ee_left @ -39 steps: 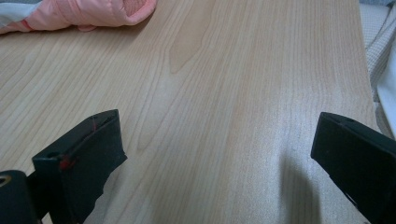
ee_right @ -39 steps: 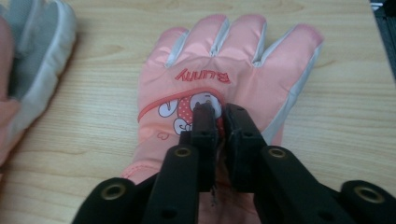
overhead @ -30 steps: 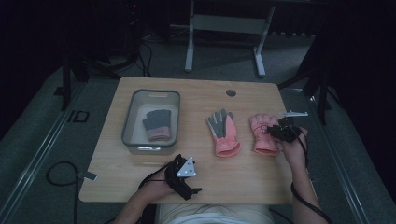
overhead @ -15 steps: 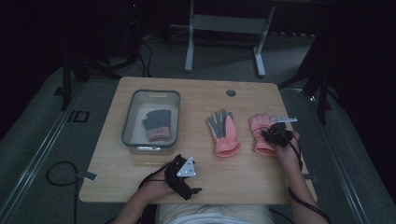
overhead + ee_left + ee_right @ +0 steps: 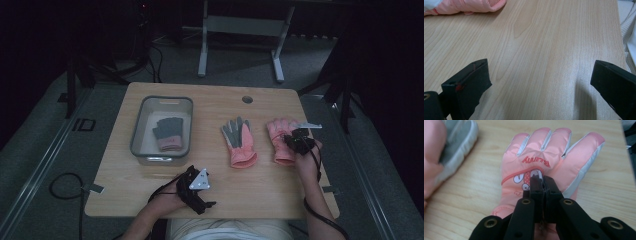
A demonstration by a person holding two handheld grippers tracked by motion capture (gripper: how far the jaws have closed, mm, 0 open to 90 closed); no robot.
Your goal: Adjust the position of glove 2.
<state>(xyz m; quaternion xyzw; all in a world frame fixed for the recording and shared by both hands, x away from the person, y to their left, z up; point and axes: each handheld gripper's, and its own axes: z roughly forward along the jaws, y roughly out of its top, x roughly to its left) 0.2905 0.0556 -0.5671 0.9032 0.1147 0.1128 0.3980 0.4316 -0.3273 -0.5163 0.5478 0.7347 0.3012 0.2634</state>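
At three o'clock on the counter [image 5: 260,100], I am pinching the soft, light pink glove [image 5: 541,165] mid-back with the right hand-held gripper [image 5: 543,185], clenched on its fabric.

High view overhead, tool views low, close, sharing table [image 5: 260,185]
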